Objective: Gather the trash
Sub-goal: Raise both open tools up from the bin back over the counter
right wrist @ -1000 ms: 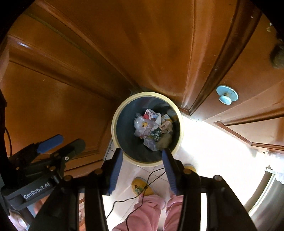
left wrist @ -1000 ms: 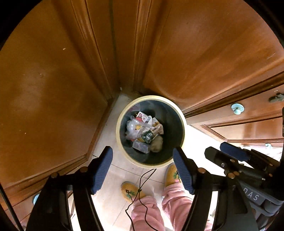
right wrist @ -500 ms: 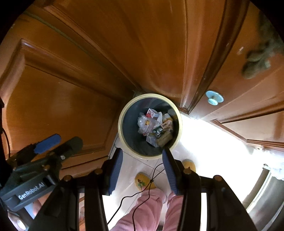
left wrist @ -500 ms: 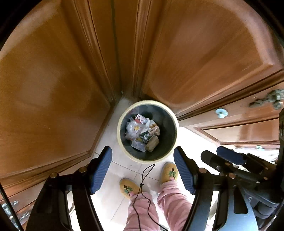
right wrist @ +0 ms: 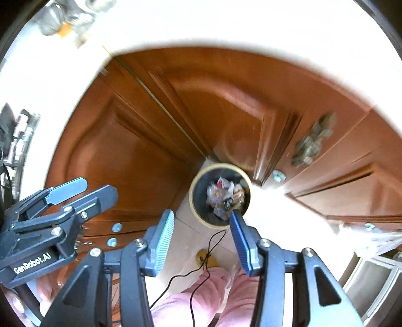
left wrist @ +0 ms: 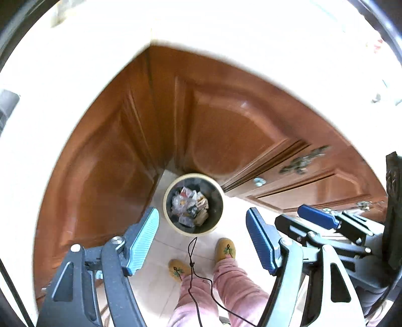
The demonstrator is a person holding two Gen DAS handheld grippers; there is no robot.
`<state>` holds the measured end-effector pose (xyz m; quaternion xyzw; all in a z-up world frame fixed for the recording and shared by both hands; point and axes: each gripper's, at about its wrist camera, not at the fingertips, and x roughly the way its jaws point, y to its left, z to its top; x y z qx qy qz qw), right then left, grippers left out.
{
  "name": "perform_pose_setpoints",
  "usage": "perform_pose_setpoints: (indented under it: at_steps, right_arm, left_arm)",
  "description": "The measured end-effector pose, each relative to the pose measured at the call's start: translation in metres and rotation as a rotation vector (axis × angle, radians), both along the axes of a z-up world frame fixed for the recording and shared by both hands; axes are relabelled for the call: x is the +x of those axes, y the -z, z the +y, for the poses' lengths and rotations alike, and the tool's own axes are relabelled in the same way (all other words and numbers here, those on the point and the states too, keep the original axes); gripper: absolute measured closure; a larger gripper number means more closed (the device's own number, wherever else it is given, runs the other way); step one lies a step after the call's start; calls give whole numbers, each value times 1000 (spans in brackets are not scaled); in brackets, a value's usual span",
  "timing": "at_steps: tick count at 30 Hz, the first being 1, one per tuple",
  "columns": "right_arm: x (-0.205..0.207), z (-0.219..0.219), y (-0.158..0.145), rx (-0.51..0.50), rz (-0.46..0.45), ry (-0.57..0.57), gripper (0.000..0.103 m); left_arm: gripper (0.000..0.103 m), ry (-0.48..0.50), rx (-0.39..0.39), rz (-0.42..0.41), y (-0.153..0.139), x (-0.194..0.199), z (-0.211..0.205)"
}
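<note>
A round waste bin with a cream rim (left wrist: 167, 201) stands on the floor in the corner of the wooden cabinets, far below both grippers. It holds crumpled wrappers and packets (left wrist: 190, 207). The bin also shows in the right wrist view (right wrist: 194, 191), with the same trash (right wrist: 224, 197) inside. My left gripper (left wrist: 202, 239) is open and empty, high above the bin. My right gripper (right wrist: 201, 241) is open and empty too. Each gripper shows in the other's view: the right one (left wrist: 324, 226) and the left one (right wrist: 62, 201).
Brown cabinet doors (left wrist: 226, 130) with pale knobs (left wrist: 258, 181) surround the bin. A bright white countertop (left wrist: 226, 37) runs above them. The person's pink trousers (left wrist: 226, 289) and yellow slippers (left wrist: 226, 249) are on the tiled floor, with a dangling black cord (left wrist: 192, 259). Jars (right wrist: 67, 17) stand on the counter.
Both grippers have risen well away from the bin, which now looks much smaller. The countertop has come into view. Both jaws stay open and empty.
</note>
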<state>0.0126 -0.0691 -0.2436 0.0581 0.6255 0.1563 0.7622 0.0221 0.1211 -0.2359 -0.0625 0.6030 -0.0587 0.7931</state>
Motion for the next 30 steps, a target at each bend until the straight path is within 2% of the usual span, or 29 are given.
perform_pose_setpoints:
  at_steps: [7,12,20,25,30]
  right_arm:
    - [-13,-10,-82,5,-117,18,56]
    - [-22,-16,-123,2,-192,45,56]
    - [-30,-30,-169,-6,-274,130,56]
    - [-32,-44,-199,-16,-335,191,56]
    - [-27,-54,-220,-23,-381,228,56]
  left_arm:
    - [29,60,-15,-120,-82,-12,-5]
    - [28,96,-24,-194,-127,-18,-7]
    - [27,144,-32,-281,-169,-21,-11]
    - [22,139,-46,-361,-199,-17,-10]
    - [20,136,-18,-431,-224,-11,-17]
